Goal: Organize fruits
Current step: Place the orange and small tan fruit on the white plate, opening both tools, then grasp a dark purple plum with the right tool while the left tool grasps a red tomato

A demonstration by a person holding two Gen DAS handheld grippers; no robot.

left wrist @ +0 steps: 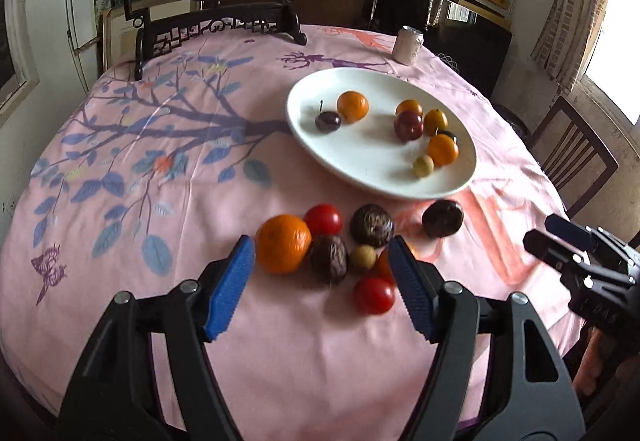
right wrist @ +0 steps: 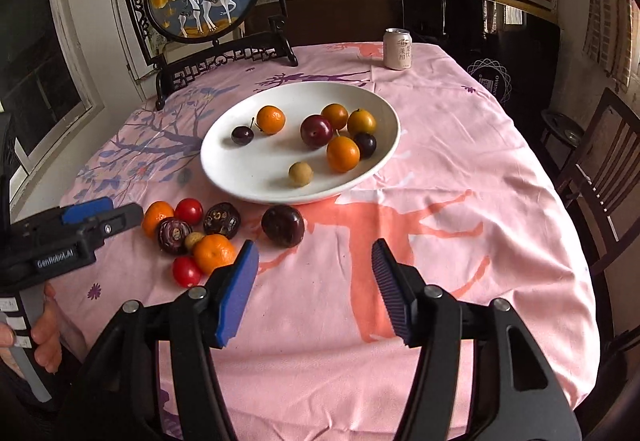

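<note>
Left jaws: the left gripper [left wrist: 322, 261] spread wide, empty, low over the loose fruit.
Between them: wrinkled dark round fruit [left wrist: 329, 259] and small tan round fruit [left wrist: 363, 257]; large round orange mandarin [left wrist: 283, 243] just inside the left pad.
Right jaws: the right gripper [right wrist: 314, 261] also parted and empty; glossy dark purple round fruit [right wrist: 283, 225] just ahead, slightly left.
Beyond: white shallow ceramic plate [left wrist: 304, 97], partly filled.
Surface: pink printed tablecloth [left wrist: 160, 209].
Judgement: left is nearer the cluster.
</note>
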